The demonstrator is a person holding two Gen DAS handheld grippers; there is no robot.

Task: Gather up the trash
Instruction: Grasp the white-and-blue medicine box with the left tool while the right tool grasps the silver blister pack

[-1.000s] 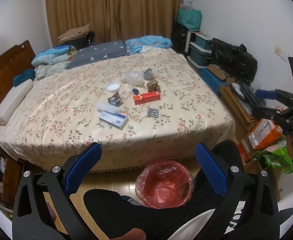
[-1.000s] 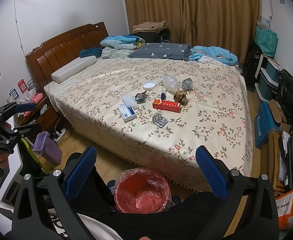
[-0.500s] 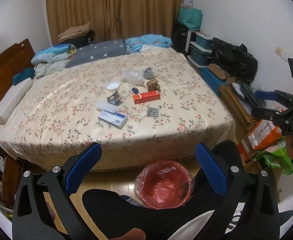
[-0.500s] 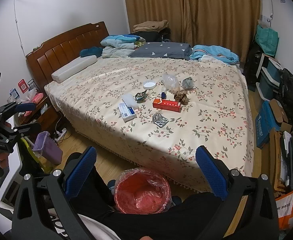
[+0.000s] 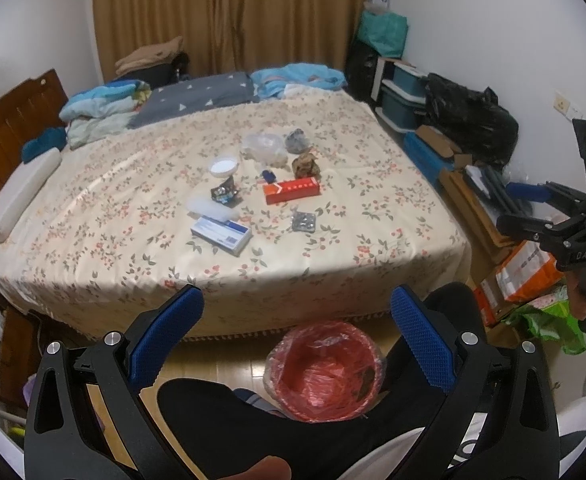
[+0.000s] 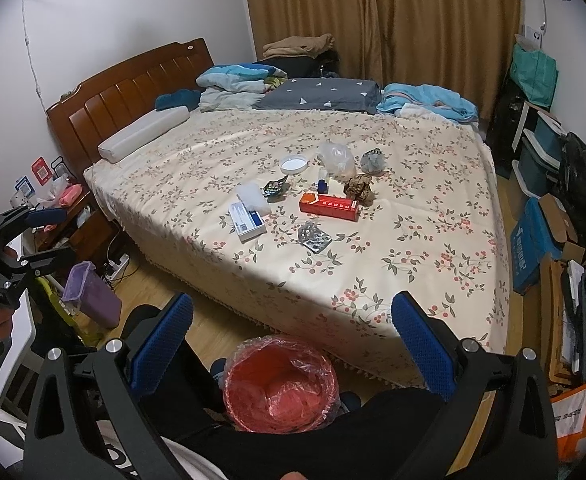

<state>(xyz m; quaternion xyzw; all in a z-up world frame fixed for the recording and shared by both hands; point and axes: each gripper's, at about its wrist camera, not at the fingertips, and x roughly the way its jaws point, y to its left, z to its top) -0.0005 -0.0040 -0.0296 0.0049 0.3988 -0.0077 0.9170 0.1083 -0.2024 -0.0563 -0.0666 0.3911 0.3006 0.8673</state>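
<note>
Dim warm light, fisheye-warped edges, soft focus

Bare floral bedspread [image 6: 433, 248] along the near edge and right corner of the bed, litter clustered mid-bed around a red rectangular carton [image 6: 329, 207], red-lined round waste bin [image 6: 281, 384] on the floor against the near edge, cardboard boxes [image 6: 541, 236] crowding the right side.

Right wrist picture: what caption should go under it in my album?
Open right gripper above a red-lined bin, trash waiting on the flowery bed.

left tool [image 5: 297, 308] jaws wide, empty | red-lined bin [image 5: 325, 372] below | litter on bed [image 5: 133, 208]
</note>
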